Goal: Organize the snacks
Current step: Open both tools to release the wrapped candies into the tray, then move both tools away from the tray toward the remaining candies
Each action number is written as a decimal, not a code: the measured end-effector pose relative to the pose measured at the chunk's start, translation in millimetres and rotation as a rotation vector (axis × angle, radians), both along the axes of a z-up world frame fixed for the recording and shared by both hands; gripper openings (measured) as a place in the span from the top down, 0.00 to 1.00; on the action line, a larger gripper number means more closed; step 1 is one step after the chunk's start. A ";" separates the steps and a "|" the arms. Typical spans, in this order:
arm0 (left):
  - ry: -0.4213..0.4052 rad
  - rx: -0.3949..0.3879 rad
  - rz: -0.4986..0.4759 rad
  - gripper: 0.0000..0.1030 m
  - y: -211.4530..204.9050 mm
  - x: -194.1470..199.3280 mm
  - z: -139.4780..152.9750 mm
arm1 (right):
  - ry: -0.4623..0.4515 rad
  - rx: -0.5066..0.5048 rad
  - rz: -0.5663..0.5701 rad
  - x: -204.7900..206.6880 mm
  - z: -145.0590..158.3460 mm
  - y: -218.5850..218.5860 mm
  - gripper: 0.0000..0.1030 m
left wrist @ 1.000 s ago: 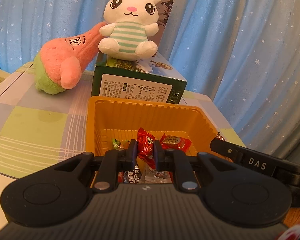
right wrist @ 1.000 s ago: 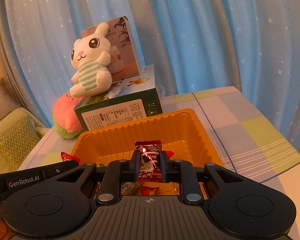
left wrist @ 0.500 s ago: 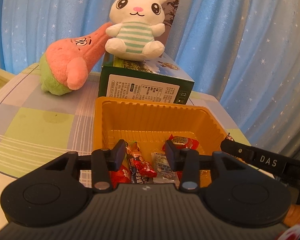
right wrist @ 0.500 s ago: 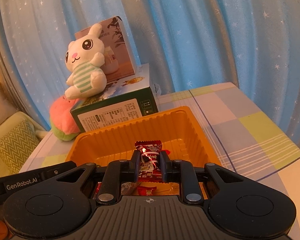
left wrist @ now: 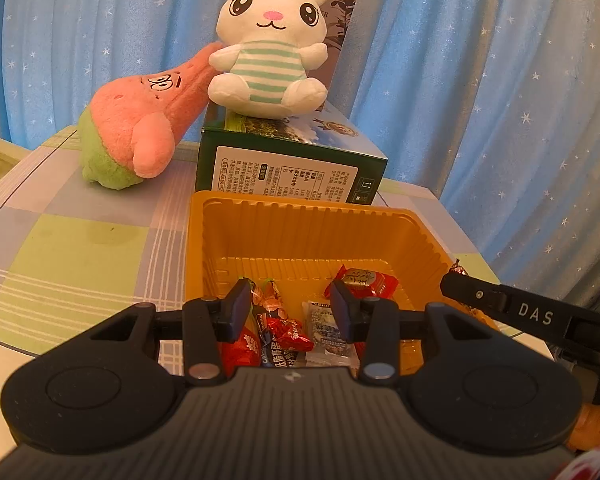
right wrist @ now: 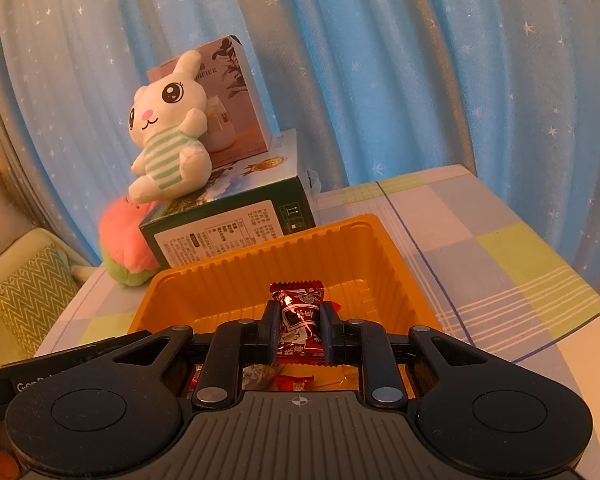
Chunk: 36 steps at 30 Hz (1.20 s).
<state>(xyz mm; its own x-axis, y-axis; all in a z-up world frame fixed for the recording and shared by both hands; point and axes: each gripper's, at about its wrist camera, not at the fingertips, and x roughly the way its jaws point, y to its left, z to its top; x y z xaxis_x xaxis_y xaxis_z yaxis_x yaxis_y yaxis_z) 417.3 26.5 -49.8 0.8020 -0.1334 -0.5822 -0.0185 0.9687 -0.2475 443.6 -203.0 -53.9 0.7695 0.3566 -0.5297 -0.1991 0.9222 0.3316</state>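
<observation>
Left gripper point(left wrist: 288, 310) hangs wide open over the near end of the orange tray point(left wrist: 300, 220), nothing in it, with a few wrapped snacks point(left wrist: 286, 330) lying underneath. Right gripper point(right wrist: 300, 330) is clamped on a dark red candy point(right wrist: 300, 320) above that tray, maybe chocolate, the label's too blurry.

1 orange tray point(left wrist: 300, 216), 2 plush toys: 1 striped rabbit point(left wrist: 270, 50) and 1 pink starfish point(left wrist: 140, 128). 2 boxes: 1 green point(left wrist: 292, 164), 1 upright point(right wrist: 228, 80). Perhaps 6 wrapped snacks point(left wrist: 284, 328) in the tray, partly hidden; 1 dark-red candy point(right wrist: 300, 316) held.
</observation>
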 end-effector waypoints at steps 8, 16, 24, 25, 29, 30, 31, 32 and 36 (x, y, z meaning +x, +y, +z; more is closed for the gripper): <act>0.005 0.008 0.003 0.58 0.3 0.1 -0.4 | -0.015 0.046 0.006 2.8 -4.9 -2.2 0.79; 0.006 0.009 0.000 0.57 0.4 -0.8 -0.1 | -0.027 0.099 -0.107 1.0 -2.2 -22.8 0.34; 0.005 0.011 -0.002 0.57 0.2 -0.9 0.4 | -0.035 0.088 -0.106 -0.2 2.2 -22.7 0.34; 0.006 0.011 -0.003 0.57 0.1 -0.6 0.5 | -0.037 0.085 -0.105 -0.6 2.5 -22.1 0.34; 0.006 0.015 -0.007 0.57 -1.3 -1.6 0.0 | -0.037 0.082 -0.105 -0.4 2.7 -21.2 0.34; 0.006 0.015 -0.008 0.57 -1.6 -1.8 -0.2 | -0.036 0.082 -0.106 -0.4 2.6 -21.5 0.34; 0.006 0.015 -0.008 0.57 -1.7 -2.1 0.0 | -0.034 0.082 -0.108 -0.5 2.6 -21.8 0.34; 0.006 0.017 -0.010 0.57 -2.2 -2.3 0.0 | -0.034 0.081 -0.108 -0.8 2.7 -22.0 0.34; 0.002 0.026 -0.014 0.57 -4.2 -4.2 1.5 | -0.036 0.079 -0.112 -2.9 4.3 -23.5 0.34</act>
<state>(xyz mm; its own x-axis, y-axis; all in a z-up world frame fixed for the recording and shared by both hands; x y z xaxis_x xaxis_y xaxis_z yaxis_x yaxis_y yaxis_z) 413.1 22.3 -48.3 0.7992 -0.1297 -0.5869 -0.0051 0.9749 -0.2225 440.7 -226.5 -49.6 0.8250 0.3066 -0.4746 -0.1090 0.9106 0.3988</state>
